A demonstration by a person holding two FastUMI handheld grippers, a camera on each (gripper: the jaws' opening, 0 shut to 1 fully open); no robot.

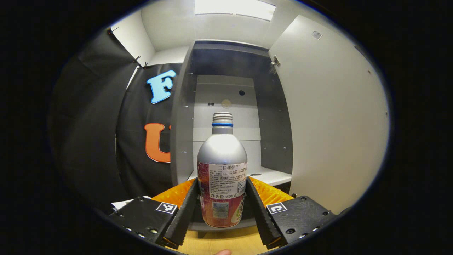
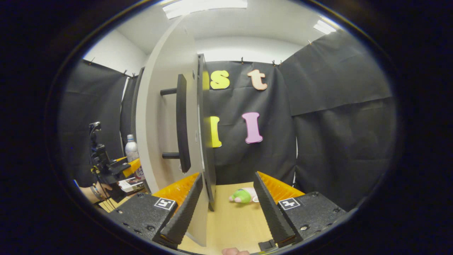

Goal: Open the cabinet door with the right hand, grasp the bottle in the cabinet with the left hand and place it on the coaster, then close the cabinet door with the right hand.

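At the near edge of the cabinet (image 1: 184, 117), seen from the left gripper view, the left gripper (image 1: 222, 209) has its ridged fingers (image 1: 185, 209) closed against both sides of the bottle (image 1: 222, 170), low on its labelled body, with the silver shoulder and uncapped neck standing upright above them; the bottle's base appears level with the shelf's front lip, so a low carry could clip it. Because the grip sits low on a tall bottle, I judge it could tip or slide if swung fast. To the right, the open cabinet door (image 1: 332, 117) stands close beside the path. In the right gripper view, the right gripper (image 2: 226, 209) is wide open and holds nothing; the door's edge (image 2: 207, 141) lies just inside its left finger, the handle (image 2: 182, 120) farther left, so a stray nudge might swing the door into the bottle.
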